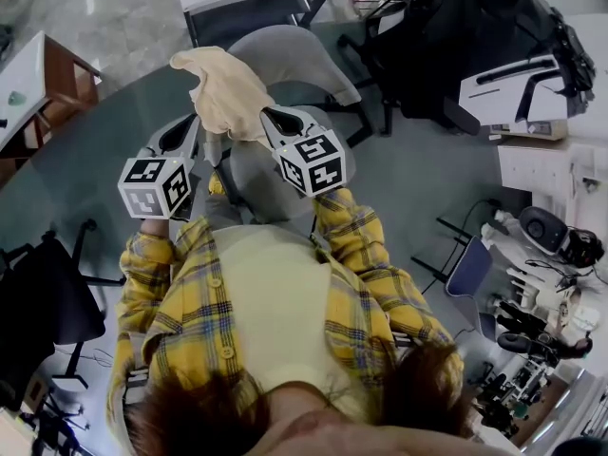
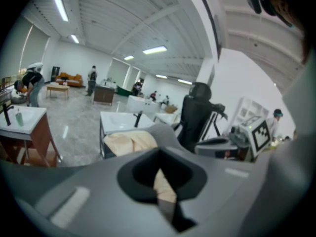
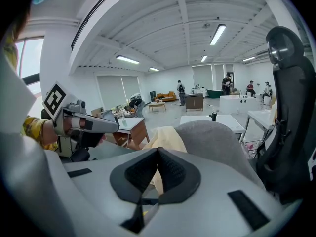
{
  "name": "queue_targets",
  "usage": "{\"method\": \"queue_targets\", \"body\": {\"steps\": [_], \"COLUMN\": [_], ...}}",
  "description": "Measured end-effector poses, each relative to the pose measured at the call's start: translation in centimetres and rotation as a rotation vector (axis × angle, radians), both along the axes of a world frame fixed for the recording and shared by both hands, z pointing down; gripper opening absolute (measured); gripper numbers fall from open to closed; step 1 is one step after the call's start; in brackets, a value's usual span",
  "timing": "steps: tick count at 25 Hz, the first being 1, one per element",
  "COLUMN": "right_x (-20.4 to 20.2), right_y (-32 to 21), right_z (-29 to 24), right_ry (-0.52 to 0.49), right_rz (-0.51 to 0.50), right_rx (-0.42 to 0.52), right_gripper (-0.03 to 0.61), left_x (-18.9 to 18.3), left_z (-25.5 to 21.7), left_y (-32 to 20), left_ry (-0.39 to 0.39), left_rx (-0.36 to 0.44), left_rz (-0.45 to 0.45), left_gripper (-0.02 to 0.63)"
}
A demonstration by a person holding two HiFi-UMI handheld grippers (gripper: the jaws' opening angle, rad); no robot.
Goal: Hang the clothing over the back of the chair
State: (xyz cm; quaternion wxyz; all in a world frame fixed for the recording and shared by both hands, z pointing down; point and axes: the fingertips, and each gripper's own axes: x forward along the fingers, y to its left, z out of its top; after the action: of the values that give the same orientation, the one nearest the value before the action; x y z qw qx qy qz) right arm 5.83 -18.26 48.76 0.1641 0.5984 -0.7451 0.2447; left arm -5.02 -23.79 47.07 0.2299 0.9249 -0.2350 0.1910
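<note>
Head view | grey upholstered office chair (image 1: 294,50) in front of person | cream-yellow soft fabric garment (image 1: 226,84) bunched, held up above seat, near backrest's left edge, not draped over it | left gripper (image 1: 195,124) jaws clamped on garment's edge | right gripper (image 1: 270,117) jaws pinched together on garment fold

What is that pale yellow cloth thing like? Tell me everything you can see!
The clothing is soft, pale cream fabric, crumpled into a loose bunch. It is held up in the air, pinched by the left gripper on one side and the right gripper on the other. It hangs by the grey chair; whether it touches the chair's back is unclear.
</note>
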Motion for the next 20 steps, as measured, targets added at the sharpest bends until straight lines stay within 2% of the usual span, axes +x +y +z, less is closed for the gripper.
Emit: {"method": "queue_targets", "body": {"steps": [20], "right_x": [0.9], "right_y": [1.2], "right_z": [-0.7], "right_ry": [-0.071], "right_rz": [0.089], "right_rx": [0.009], "right_gripper": [0.014], "left_x": [0.2], "left_z": [0.4], "left_y": [1.0], "left_ry": [-0.027], "left_rx": [-0.03], "left_rz": [-0.003], "left_gripper": [0.006]}}
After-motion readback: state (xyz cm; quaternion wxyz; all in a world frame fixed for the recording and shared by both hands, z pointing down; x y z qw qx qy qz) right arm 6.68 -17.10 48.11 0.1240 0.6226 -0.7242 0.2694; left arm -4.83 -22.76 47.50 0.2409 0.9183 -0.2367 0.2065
